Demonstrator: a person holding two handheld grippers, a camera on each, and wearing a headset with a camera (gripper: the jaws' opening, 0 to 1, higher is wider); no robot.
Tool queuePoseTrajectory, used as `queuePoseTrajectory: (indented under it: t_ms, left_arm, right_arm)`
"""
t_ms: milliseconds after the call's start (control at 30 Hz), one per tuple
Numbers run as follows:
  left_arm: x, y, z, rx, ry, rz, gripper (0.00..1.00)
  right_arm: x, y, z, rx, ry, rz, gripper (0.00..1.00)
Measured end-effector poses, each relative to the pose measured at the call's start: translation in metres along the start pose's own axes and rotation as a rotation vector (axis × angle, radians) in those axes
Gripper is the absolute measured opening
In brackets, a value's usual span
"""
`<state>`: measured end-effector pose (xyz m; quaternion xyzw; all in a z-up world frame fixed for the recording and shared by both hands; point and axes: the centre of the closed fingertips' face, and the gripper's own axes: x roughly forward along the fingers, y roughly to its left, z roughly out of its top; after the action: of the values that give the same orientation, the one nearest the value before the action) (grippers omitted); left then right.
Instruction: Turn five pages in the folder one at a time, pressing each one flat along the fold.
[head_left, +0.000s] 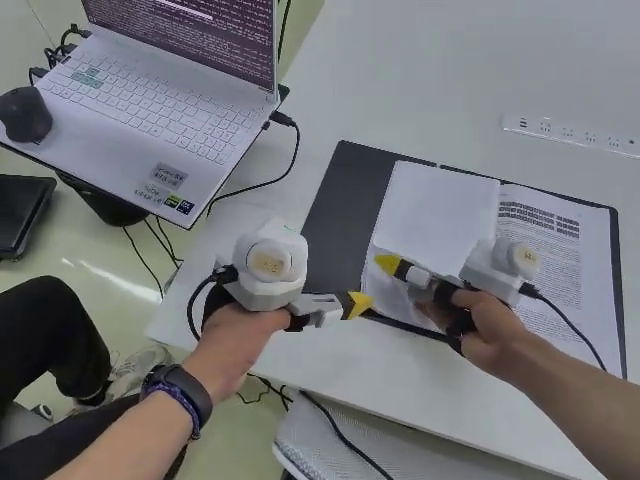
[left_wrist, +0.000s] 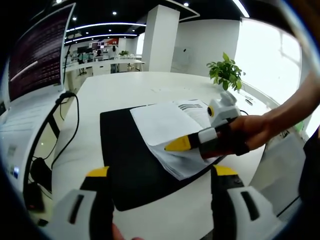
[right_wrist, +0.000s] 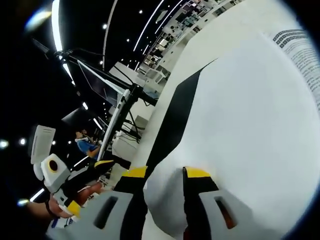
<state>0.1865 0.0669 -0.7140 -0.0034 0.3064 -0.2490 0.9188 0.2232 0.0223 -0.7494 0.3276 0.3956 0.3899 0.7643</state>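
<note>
Head view, folder: a flat black plastic folder (head_left: 340, 215) lies open on the white bench (head_left: 420, 70). Its bare black inner cover is on the left and its pages are on the right.
Folder contents: a printed text page (head_left: 560, 260) lies flat in the right half. A blank white paper sheet (head_left: 440, 215) stands raised above the fold and curls toward the left.
Right gripper: the right gripper (head_left: 390, 265) has its yellow-tipped jaws closed on the lower edge of the raised sheet. In the right gripper view the paper (right_wrist: 240, 115) is pinched between the two jaws of the gripper (right_wrist: 165, 174).
Left gripper: the left gripper (head_left: 358, 303) hovers at the near left corner of the folder, just beside the right one. In the left gripper view its jaws stand wide apart with nothing between them, over the black cover (left_wrist: 125, 150).
Surroundings: a white open laptop (head_left: 160, 90) sits off to the left, well apart from the folder.
</note>
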Motion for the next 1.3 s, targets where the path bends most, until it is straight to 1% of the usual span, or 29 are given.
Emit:
queuePoseTrajectory:
  t_ms: [67, 100, 133, 167, 267, 467, 533, 600, 633, 667, 700, 733, 767, 833, 900, 967, 1033, 1200, 1300]
  left_arm:
    - [0.002, -0.002, -0.001, 0.006, 0.005, -0.004, 0.8]
    - [0.003, -0.003, -0.001, 0.005, 0.004, -0.007, 0.8]
    - [0.004, -0.003, -0.001, 0.004, 0.005, -0.011, 0.8]
    - [0.005, -0.005, 0.0, 0.003, 0.005, -0.014, 0.8]
    - [0.007, -0.008, 0.0, 0.003, 0.006, -0.019, 0.8]
    - [0.017, -0.017, -0.001, 0.008, 0.016, -0.034, 0.79]
    - [0.021, -0.02, 0.0, 0.005, 0.015, -0.039, 0.78]
    - [0.023, -0.022, 0.002, 0.003, 0.012, -0.043, 0.75]
    - [0.025, -0.024, 0.004, -0.003, 0.007, -0.048, 0.73]
    - [0.028, -0.024, 0.005, -0.012, 0.002, -0.05, 0.7]
    - [0.031, -0.024, 0.006, -0.018, -0.003, -0.054, 0.66]
    - [0.033, -0.025, 0.007, -0.018, -0.005, -0.055, 0.65]
    - [0.036, -0.026, 0.008, -0.015, -0.003, -0.058, 0.64]
    - [0.039, -0.029, 0.009, -0.013, -0.002, -0.066, 0.59]
    - [0.042, -0.034, 0.012, -0.01, -0.006, -0.08, 0.51]
    - [0.046, -0.037, 0.013, -0.002, -0.007, -0.089, 0.46]
    - [0.05, -0.038, 0.012, 0.003, 0.002, -0.094, 0.44]
    - [0.058, -0.038, 0.008, 0.012, 0.019, -0.095, 0.37]
    - [0.06, -0.039, 0.006, 0.015, 0.025, -0.1, 0.32]
  right_arm:
    - [0.003, -0.01, 0.004, 0.016, -0.003, -0.002, 0.26]
    - [0.003, -0.013, 0.005, 0.022, -0.004, 0.001, 0.27]
    - [0.004, -0.01, 0.006, 0.026, -0.004, 0.018, 0.29]
    - [0.003, -0.006, 0.006, 0.028, -0.003, 0.026, 0.32]
    - [0.001, 0.004, 0.004, 0.016, 0.002, 0.047, 0.38]
    - [-0.005, 0.016, 0.002, 0.026, 0.006, 0.065, 0.43]
    - [-0.009, 0.021, 0.001, 0.009, 0.015, 0.078, 0.45]
    - [-0.013, 0.027, 0.001, -0.039, 0.034, 0.107, 0.46]
    - [-0.016, 0.026, 0.003, -0.061, 0.04, 0.118, 0.46]
    - [-0.019, 0.026, 0.004, -0.066, 0.04, 0.117, 0.46]
    - [-0.022, 0.02, 0.008, -0.07, 0.038, 0.114, 0.46]
    - [-0.025, 0.018, 0.011, -0.076, 0.035, 0.113, 0.45]
    - [-0.03, 0.013, 0.016, -0.08, 0.025, 0.108, 0.45]
    - [-0.036, 0.009, 0.023, -0.083, 0.008, 0.103, 0.43]
    - [-0.042, 0.004, 0.03, -0.089, -0.003, 0.098, 0.42]
    - [-0.049, -0.001, 0.036, -0.105, -0.01, 0.092, 0.41]
    - [-0.055, -0.005, 0.04, -0.11, -0.015, 0.088, 0.41]
    - [-0.07, -0.017, 0.053, -0.114, -0.05, 0.071, 0.39]
    - [-0.078, -0.022, 0.055, -0.118, -0.061, 0.066, 0.38]
